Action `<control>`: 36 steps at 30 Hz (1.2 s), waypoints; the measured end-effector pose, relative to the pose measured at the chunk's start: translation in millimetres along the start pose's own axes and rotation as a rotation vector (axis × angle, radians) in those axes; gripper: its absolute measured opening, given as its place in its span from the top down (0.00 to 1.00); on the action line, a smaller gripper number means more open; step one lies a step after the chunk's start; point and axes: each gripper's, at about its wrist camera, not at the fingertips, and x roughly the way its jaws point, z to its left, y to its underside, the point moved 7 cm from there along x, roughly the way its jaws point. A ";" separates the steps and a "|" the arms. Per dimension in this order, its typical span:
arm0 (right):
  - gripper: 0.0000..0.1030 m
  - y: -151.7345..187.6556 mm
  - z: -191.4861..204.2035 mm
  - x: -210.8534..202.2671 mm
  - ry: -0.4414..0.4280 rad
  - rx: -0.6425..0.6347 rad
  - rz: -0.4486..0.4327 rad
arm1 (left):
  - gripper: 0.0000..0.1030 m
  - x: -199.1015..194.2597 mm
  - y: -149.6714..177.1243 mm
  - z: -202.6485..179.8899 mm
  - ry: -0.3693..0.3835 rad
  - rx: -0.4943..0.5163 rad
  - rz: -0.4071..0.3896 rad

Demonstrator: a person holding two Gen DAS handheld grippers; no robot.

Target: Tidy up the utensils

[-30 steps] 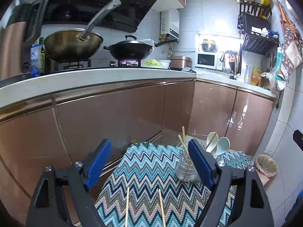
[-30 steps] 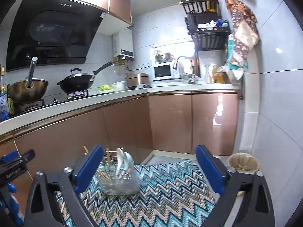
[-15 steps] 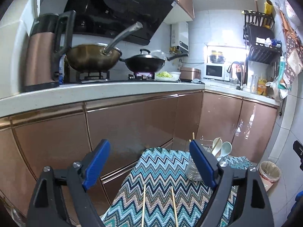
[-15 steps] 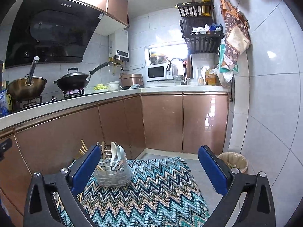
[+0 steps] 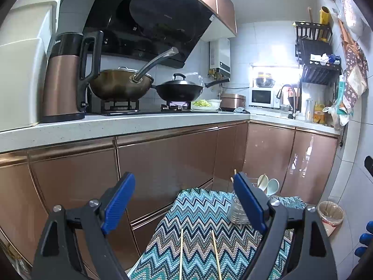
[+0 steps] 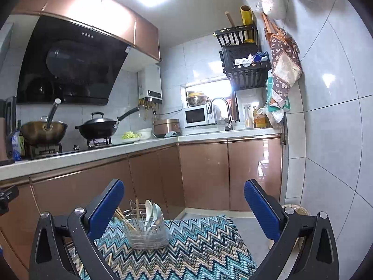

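Right wrist view: your wire caddy holds spoons and chopsticks; both tongs, right and left, gape apart, empty.

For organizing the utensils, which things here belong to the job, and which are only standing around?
Belong to the job:
- wire utensil holder
- white spoons in it
- chopsticks in the holder
- two loose chopsticks on the zigzag cloth

Only standing around:
- brass wok
- black wok
- kettle
- microwave
- waste bin
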 end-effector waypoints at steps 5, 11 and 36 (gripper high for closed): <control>0.00 -4.9 1.2 -6.4 -0.001 -0.006 -0.006 | 0.16 -9.4 -3.5 -1.2 -0.003 0.012 -0.025; 0.00 -2.4 4.0 -7.5 -0.008 -0.017 0.022 | 0.16 -15.7 -3.9 -4.1 -0.014 0.025 -0.041; 0.00 21.9 -8.4 23.9 0.000 0.020 0.100 | 0.16 20.3 12.8 -13.5 -0.047 0.053 0.032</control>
